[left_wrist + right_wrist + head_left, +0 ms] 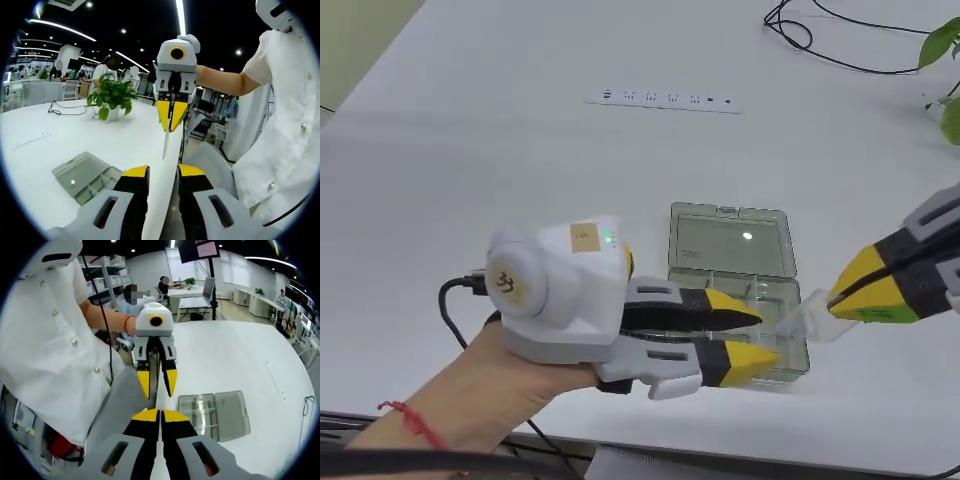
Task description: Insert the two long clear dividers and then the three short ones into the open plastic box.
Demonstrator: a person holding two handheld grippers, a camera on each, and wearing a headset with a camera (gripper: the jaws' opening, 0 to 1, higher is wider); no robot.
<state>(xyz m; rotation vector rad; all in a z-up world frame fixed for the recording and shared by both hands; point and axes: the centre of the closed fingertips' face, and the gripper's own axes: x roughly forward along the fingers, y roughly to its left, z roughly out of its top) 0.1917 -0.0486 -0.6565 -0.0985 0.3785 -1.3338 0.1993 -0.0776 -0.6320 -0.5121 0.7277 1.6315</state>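
Note:
The open clear plastic box (772,300) lies on the white table, its lid (730,240) folded back flat. My right gripper (837,300) comes in from the right and is shut on a clear divider (812,318), which hangs just past the box's right edge. In the left gripper view that divider (166,142) shows edge-on beneath the right gripper's yellow tips (171,120). My left gripper (768,337) stands open over the box's near side, its jaws pointing at the divider with nothing between them. The box (215,415) lies to the right of my right gripper (161,414).
A white power strip (665,100) lies at the back of the table (470,170). Black cables (800,30) and a green plant (945,60) are at the far right. The table's near edge runs just below the left gripper. A person in white stands close behind.

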